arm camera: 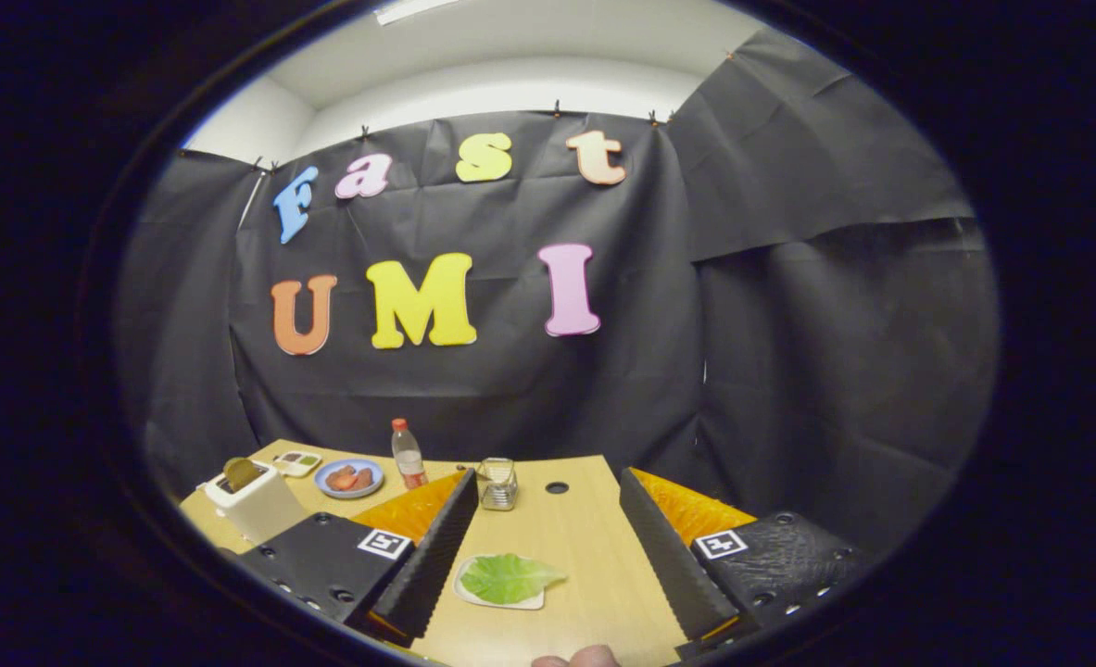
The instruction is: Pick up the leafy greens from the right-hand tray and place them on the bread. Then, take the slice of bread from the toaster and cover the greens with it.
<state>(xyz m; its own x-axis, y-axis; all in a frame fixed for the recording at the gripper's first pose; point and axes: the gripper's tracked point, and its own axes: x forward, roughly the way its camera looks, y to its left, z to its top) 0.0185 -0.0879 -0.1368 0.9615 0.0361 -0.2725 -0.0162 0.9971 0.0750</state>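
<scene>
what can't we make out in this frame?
- Gripper view, bread under the leafy greens: leaf covers it, only a pale rim shows.
- Toaster slot: too small to confirm the slice.
- Blue plate contents: too small to identify.
- Gripper: fingers open, touching nothing.

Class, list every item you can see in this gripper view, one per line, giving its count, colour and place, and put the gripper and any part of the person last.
leafy green: one, green, on the white tray between the fingers
white tray: one, white, on the table between the fingers
toaster: one, white, beyond the left finger, a browned bread slice standing in it
blue plate: one, blue, holding reddish food, behind the toaster
small dish: one, pale, beside the blue plate
bottle: one, clear with red cap, by the wall
metal holder: one, silvery, beyond the fingers
table: one, light wood
gripper: one, fingers open around the tray
fingertip: person's, near table edge
</scene>
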